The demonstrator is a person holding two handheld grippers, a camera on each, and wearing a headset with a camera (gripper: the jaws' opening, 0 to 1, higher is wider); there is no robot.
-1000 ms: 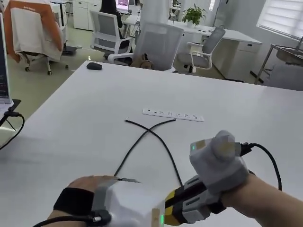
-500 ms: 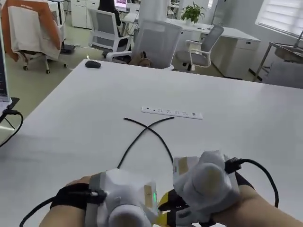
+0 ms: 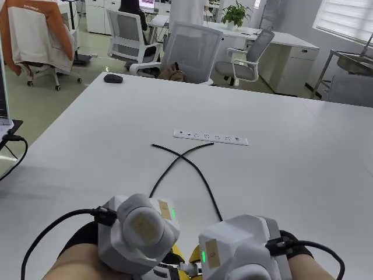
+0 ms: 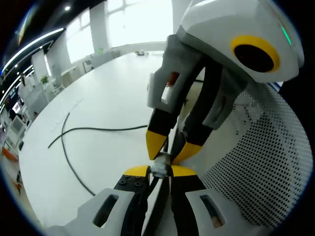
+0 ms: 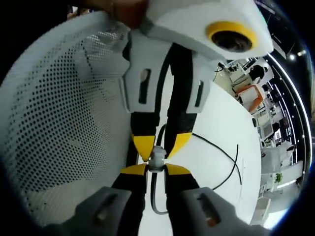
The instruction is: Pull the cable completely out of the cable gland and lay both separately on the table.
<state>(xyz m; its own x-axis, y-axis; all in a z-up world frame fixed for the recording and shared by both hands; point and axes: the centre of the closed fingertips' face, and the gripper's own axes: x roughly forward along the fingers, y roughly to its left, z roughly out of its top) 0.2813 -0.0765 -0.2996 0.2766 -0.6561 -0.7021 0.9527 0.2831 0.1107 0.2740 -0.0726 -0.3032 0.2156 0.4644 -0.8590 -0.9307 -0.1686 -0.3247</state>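
the table [image 3: 81,146] was a wide white one in an open office, with grey mesh chairs [image 3: 189,52] beyond its far edge and a dark mouse [image 3: 113,78] near the far left corner. a white power strip [image 3: 210,138] lay out in the middle. just this side of it, two thin black leads [image 3: 185,158] crossed each other and ran back toward me.

the one thing with something in it was the cable gland [image 5: 157,156], a small pale grey piece. the cable [image 5: 152,192] was still threaded in it. in the right gripper view the cable came out of the gland toward the camera, passed between my own jaws and curled off to one side. both sat at the near edge of the table, between my two tools.

my left gripper [image 4: 159,171] and right gripper [image 5: 155,170] faced each other nose to nose, yellow tips almost touching. each pair of jaws was closed in on the gland from its own end. i could not tell whether they pinched the body itself or the cable right where it enters.

in the head view the two white bodies sat side by side at the bottom. my left forearm [image 3: 73,265] and right forearm [image 3: 317,273] were held in close to me, and a black cord [image 3: 52,233] looped away from the left tool. a white perforated surface [image 4: 256,147] stood close beside the grippers.
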